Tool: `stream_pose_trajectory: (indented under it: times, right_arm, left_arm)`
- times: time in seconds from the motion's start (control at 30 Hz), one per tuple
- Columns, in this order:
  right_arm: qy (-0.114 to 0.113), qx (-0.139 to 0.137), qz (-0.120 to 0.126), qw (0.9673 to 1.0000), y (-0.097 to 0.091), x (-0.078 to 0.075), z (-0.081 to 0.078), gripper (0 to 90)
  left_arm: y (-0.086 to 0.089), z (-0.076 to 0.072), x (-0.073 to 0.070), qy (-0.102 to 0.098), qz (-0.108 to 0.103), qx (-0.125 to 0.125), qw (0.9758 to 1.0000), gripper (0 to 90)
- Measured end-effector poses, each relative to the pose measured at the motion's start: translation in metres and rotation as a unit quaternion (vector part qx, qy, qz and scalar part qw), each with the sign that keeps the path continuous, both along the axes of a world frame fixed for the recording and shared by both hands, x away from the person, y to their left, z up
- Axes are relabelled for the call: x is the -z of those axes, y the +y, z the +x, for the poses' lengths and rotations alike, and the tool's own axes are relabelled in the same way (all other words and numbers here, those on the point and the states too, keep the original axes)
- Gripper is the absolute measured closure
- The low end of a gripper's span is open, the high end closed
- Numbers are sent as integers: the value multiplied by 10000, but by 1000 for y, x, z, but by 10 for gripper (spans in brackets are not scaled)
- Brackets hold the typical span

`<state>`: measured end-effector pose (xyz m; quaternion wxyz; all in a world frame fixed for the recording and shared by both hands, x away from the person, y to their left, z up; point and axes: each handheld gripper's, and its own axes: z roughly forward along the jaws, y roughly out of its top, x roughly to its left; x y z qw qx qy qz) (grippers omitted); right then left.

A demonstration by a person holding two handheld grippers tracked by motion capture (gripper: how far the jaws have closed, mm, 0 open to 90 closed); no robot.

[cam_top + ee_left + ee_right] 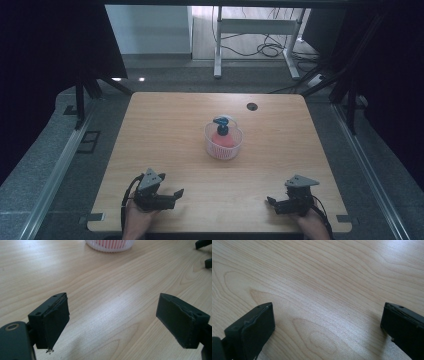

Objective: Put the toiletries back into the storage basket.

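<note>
Jaws, left: spread wide in the left gripper view, black pads facing each other over bare wood, nothing between them.
Jaws, right: likewise spread wide in the right gripper view, with only wood grain in the gap.
Left gripper point(176, 194): rested low near the front edge of the table, on the person's left, pointing inward toward the middle; its hand point(136, 220) came in from the bottom of the high view.
Right gripper point(270, 202): sat near the front edge on the other side, pointing inward toward the left one, well apart from it; from the left gripper view its jaw tips point(205, 252) showed far off at the upper right.
Basket point(223, 149): a small white slatted round basket stood near the middle of the table, well apart from both grippers; its lower rim point(110, 248) showed at the top of the left gripper view.
Bottle point(222, 135): a red bottle with a dark blue pump top stood upright inside the basket.
Table point(165, 135): light wood, otherwise bare apart from a dark cable hole point(252, 106) near the far edge.
Progress: judging by the layout, nothing had been gripped yet; both grippers were at a resting position and untouched by any object.
Remaining: seemingly all of it, namely the reach to the basket, a hold on the bottle or basket, and whatever handling followed.
</note>
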<state>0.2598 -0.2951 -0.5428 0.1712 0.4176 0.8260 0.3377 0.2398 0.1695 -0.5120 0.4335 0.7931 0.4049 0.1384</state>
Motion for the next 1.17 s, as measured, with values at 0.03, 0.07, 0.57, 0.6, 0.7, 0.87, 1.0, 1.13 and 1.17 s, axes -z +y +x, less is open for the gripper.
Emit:
stream_pose_trajectory:
  times: [0.03,0.07,0.57,0.6,0.7,0.87,1.0,1.13,1.17]
  right_arm:
    - [-1,1,1,10000,0,0,0,0]
    - [0,1,1,10000,0,0,0,0]
    - [0,5,2,10000,0,0,0,0]
    - [1,6,2,10000,0,0,0,0]
    - [1,6,3,10000,0,0,0,0]
    - [1,5,3,10000,0,0,0,0]
    - [1,5,3,10000,0,0,0,0]
    - [0,5,4,10000,0,0,0,0]
    - [2,5,8,10000,0,0,0,0]
  left_arm:
    - [0,0,1,5,34,14,10000,112]
    - [-1,0,3,24,63,23,10000,112]
    - [-16,-1,20,288,611,240,9974,112]
    - [-18,-1,21,301,656,254,9971,112]
    - [-22,-1,24,343,820,316,9955,112]
    - [-27,-1,30,410,1042,356,9931,111]
    - [-26,-1,31,396,992,334,9937,106]
    - [-25,0,32,355,958,337,9942,103]
    - [-25,0,32,347,958,345,9942,103]
